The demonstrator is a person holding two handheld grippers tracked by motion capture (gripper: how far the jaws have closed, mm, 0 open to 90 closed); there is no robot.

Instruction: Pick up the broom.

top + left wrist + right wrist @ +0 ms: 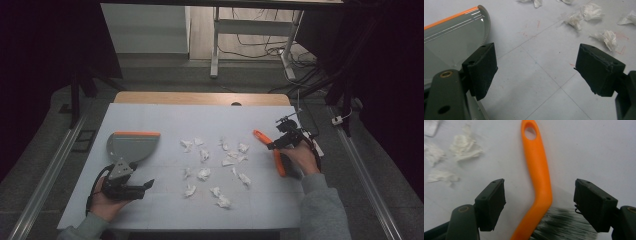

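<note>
Jaws of the right gripper (539,202) stood spread astride the orange plastic brush handle (537,170); closing squarely mid-handle would have gripped best. Left gripper (535,72) gaped beside the grey dustpan (451,40).

My worktop (165,117), a pale grey sheet over a wooden top whose bare edge shows at 12 o'clock, carries three sorts of things. A grey dustpan (129,145) with an orange lip lies at 9 o'clock. An orange-handled brush (274,150) with dark bristles lies at 3 o'clock, its handle end, pierced by a hole, pointing toward the centre. Between them, crumpled white paper scraps (204,174) are scattered about the centre and down toward 6 o'clock. I see faint red marks on the sheet beside some scraps.
</note>
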